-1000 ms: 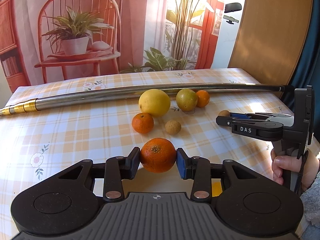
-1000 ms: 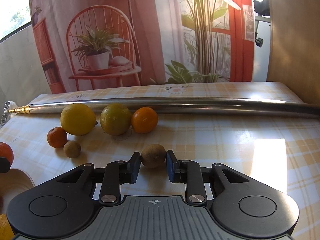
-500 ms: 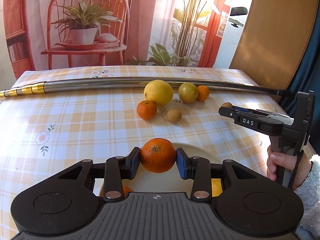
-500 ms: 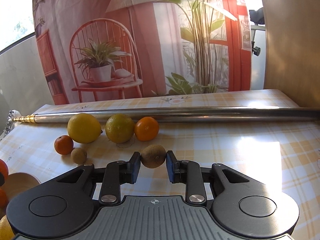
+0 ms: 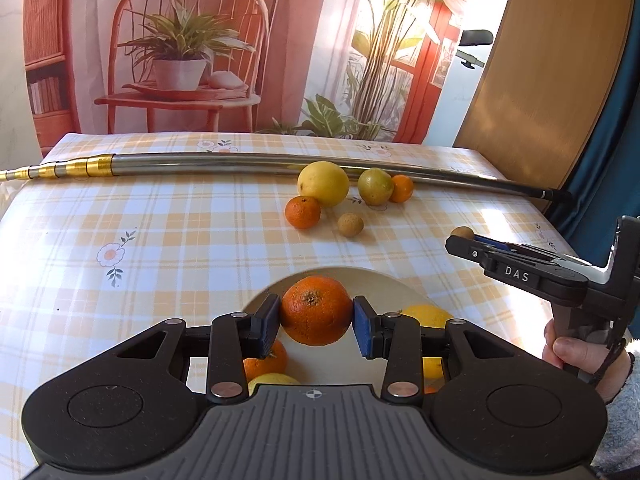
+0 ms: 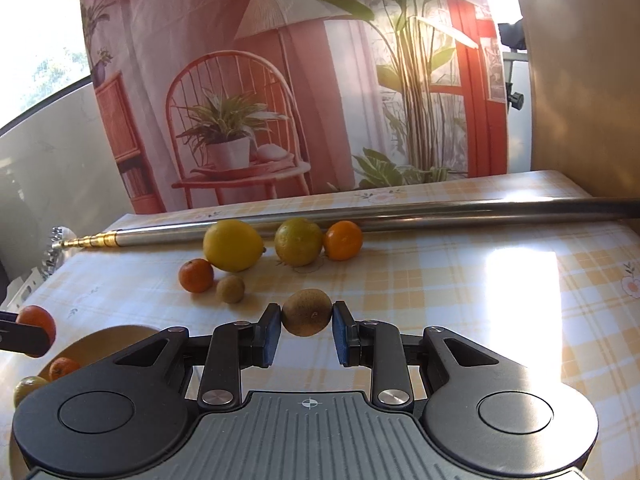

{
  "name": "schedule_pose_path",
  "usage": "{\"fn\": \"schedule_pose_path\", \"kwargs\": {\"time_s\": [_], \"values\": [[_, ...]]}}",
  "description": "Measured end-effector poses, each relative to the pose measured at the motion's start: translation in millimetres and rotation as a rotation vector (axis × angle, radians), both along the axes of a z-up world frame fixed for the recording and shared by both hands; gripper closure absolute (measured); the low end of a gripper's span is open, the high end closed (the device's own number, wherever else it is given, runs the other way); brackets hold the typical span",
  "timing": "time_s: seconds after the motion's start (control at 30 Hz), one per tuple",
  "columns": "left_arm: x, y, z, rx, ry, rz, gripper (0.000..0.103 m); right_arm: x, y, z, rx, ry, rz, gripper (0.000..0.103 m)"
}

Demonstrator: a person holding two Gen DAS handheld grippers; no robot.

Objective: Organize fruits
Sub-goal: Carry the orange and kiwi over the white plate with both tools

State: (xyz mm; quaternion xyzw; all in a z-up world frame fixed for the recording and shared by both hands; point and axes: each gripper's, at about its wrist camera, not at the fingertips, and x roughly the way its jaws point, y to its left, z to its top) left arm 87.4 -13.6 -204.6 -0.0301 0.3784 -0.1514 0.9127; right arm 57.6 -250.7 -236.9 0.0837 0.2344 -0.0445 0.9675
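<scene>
Checked yellow-and-white surface (image 5: 168, 240), sunlit at the right. Long steel pole (image 5: 240, 159) with gold-coloured telescopic end lying across the far side. Pale bowl (image 5: 384, 282) at the near edge, directly beneath the left tool (image 5: 316, 323), holding a yellow fruit (image 5: 426, 316) on the right, a second orange (image 5: 266, 362) on the left and another yellow one just visible below that.

Left tool pinching a large orange (image 5: 316, 310) between blue pads, held above the bowl. Right tool (image 6: 307, 328) clamped on a brown kiwi (image 6: 307, 312), lifted off the cloth to the right of the bowl; handle gripped by a hand (image 5: 576, 354) with a fuzzy grey sleeve.

Loose fruit grouped near the pole: big lemon (image 5: 323, 183), touching or nearly touching the pole; greenish-yellow citrus (image 5: 375, 186) just beside it; small orange (image 5: 402, 188) against that one's right side. Closer in, a mandarin (image 5: 303, 212) just beside the lemon, and a small brown round fruit (image 5: 350, 225) to its right, apart from the rest.
</scene>
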Motion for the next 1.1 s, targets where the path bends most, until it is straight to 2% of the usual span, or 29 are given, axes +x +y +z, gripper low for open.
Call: {"fn": "schedule_pose_path", "kwargs": {"time_s": [0.2, 0.37, 0.5, 0.8, 1.1], "values": [[-10.0, 6.2, 4.0, -0.019, -0.008, 0.004, 0.062, -14.6, 16.7, 8.5, 0.067, -0.001, 0.051, 0.078], [-19.0, 4.7, 5.3, -0.025, -0.009, -0.010, 0.062, -24.4, 28.9, 9.5, 0.077, 0.012, 0.070, 0.078], [-22.1, 7.6, 1.6, -0.058, 0.035, -0.012, 0.062, -31.3, 39.1, 13.1, 0.065, 0.015, 0.094, 0.078], [-29.2, 8.7, -9.3, -0.058, 0.129, -0.041, 0.062, -41.2, 55.3, 22.4, 0.024, 0.009, 0.130, 0.078], [-29.8, 1.7, -20.9, -0.017, 0.204, -0.086, 0.062, -41.5, 54.1, 21.8, 0.031, 0.012, 0.123, 0.078]]}}
